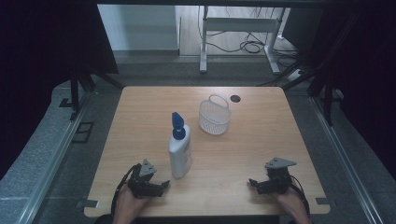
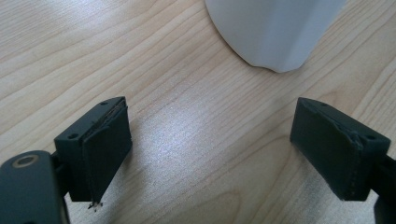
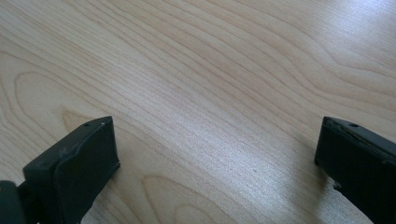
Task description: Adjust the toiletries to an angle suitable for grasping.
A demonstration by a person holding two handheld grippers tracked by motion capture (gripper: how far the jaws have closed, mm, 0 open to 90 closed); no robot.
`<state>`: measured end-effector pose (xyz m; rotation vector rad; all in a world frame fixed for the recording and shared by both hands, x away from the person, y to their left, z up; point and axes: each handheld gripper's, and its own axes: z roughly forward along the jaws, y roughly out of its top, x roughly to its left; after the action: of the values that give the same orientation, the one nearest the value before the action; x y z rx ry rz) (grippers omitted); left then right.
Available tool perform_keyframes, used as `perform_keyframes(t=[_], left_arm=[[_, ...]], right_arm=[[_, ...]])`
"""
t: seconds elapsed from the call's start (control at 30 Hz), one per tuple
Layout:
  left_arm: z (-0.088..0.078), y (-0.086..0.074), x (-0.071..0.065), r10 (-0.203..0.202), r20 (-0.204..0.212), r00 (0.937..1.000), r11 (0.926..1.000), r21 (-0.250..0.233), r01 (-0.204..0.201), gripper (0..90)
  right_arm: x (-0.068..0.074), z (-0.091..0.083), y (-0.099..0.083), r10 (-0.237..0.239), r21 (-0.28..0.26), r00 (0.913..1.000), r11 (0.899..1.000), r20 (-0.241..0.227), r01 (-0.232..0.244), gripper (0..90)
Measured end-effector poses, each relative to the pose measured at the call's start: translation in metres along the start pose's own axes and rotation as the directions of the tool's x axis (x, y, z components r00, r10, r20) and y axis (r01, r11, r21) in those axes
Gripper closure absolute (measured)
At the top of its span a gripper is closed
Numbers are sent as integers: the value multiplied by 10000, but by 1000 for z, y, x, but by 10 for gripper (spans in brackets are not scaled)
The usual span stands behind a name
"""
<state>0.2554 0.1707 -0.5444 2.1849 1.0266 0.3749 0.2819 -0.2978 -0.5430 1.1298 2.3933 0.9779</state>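
Tabletop of pale wood-grain laminate (image 1: 261,154) spans the scene, with a small dark round hole (image 1: 235,98) near its far edge. White plastic pump bottle with a blue nozzle (image 1: 180,148) lies at the table's middle, lengthwise, its nozzle pointing away from the person and its flat base toward the near edge. White slotted plastic basket with a loop handle (image 1: 215,116) stands upright just beyond and right of the bottle, apart from it. Left gripper (image 1: 163,185) rests at the near left edge, jaws spread wide and grasping nothing; in the left gripper view the bottle's white base (image 2: 275,32) sits just ahead of the gap, untouched. Right gripper (image 1: 252,182) rests at the near right edge, well apart from the bottle, its jaws likewise released over bare wood.
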Motion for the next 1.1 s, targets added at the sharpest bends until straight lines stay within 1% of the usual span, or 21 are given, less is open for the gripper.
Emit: perform_keyframes(t=[0.57, 0.8, 0.9, 1.1], left_arm=[[1, 1, -1, -116, -64, 9999, 9999, -20, 116, 117], [0, 2, -1, -92, -52, 9999, 9999, 113, 92, 119], [0, 3, -1, -83, -34, 10000, 9997, 208, 84, 127], [-3, 4, 1, -98, -105, 9999, 9993, 349, 102, 174]], right_arm=[[0, 0, 0, -30, -11, 10000, 10000, -26, 30, 0], [0, 0, 0, -32, -12, 10000, 10000, -27, 32, 0], [0, 0, 0, -30, -11, 10000, 10000, -25, 30, 0], [0, 0, 0, -27, -12, 10000, 10000, -27, 27, 0]])
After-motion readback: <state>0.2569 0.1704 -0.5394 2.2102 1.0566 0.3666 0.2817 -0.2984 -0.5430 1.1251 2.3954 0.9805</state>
